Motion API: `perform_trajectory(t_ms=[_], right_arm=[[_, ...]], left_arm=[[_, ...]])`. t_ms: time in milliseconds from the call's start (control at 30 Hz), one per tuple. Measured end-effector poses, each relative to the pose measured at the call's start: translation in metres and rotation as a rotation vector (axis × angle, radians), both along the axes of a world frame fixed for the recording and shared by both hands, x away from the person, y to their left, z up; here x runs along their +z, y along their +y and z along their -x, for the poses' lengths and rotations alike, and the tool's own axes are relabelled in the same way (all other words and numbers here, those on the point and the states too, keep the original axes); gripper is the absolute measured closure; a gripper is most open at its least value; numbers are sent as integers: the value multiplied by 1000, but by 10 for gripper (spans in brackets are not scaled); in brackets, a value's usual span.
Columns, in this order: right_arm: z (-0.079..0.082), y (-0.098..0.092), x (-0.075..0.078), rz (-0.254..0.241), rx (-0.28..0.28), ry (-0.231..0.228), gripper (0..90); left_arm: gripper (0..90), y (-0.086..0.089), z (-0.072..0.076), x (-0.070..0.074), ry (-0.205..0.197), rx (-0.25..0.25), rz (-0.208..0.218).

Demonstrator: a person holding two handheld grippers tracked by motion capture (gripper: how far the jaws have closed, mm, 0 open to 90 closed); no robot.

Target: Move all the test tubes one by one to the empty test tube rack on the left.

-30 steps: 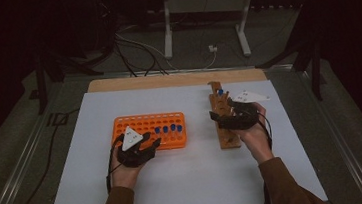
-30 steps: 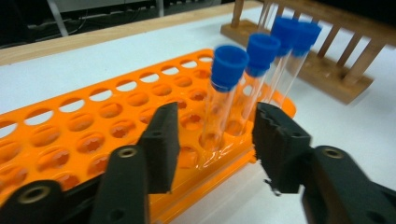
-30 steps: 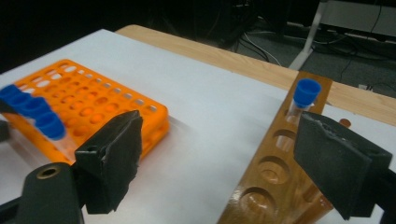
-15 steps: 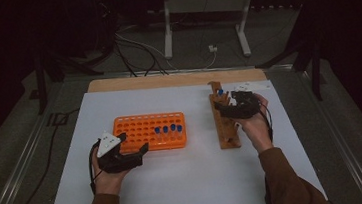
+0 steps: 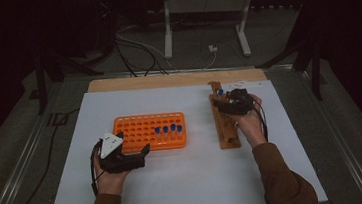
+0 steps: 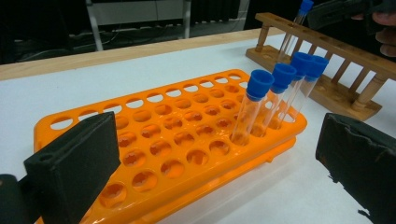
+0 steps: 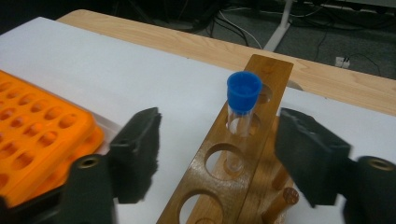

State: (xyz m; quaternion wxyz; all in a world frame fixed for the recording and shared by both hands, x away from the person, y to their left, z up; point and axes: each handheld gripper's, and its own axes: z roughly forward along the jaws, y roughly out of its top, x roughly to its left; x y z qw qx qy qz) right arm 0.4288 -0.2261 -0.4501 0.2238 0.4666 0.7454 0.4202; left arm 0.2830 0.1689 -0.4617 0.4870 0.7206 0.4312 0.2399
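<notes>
An orange rack (image 5: 149, 131) (image 6: 177, 140) holds several blue-capped tubes (image 5: 167, 129) (image 6: 280, 93) near its right end. My left gripper (image 5: 141, 156) (image 6: 217, 140) sits at the rack's near left corner. Its jaws have just been opening, stand wide open, and have nothing between them. A wooden rack (image 5: 224, 128) (image 7: 243, 154) lies to the right, with one blue-capped tube (image 7: 243, 107) (image 6: 299, 18) upright in a hole near its far end. My right gripper (image 5: 229, 102) (image 7: 224, 144) straddles that tube. Its jaws have just been closing, and the pads stand apart from the tube.
A white sheet (image 5: 186, 182) covers the table, and a bare wooden strip (image 5: 167, 79) runs along its far edge. Cables and a metal stand's legs (image 5: 201, 24) lie on the floor beyond. The wooden rack's nearer holes (image 7: 219, 161) stand empty.
My left gripper drew back from the tubes in the orange rack toward the near left and opened. My right gripper moved toward the wooden rack's far end, and its jaws narrowed around the tube.
</notes>
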Motion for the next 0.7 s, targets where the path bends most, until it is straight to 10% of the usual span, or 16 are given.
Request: perform_trajectory(t_ms=[367, 700], right_arm=[[-10, 1, -8, 21, -21, -8, 689], [-15, 2, -9, 42, -43, -24, 710]], left_arm=[[6, -1, 0, 0, 4, -4, 2], [6, -2, 0, 0, 6, -4, 3]])
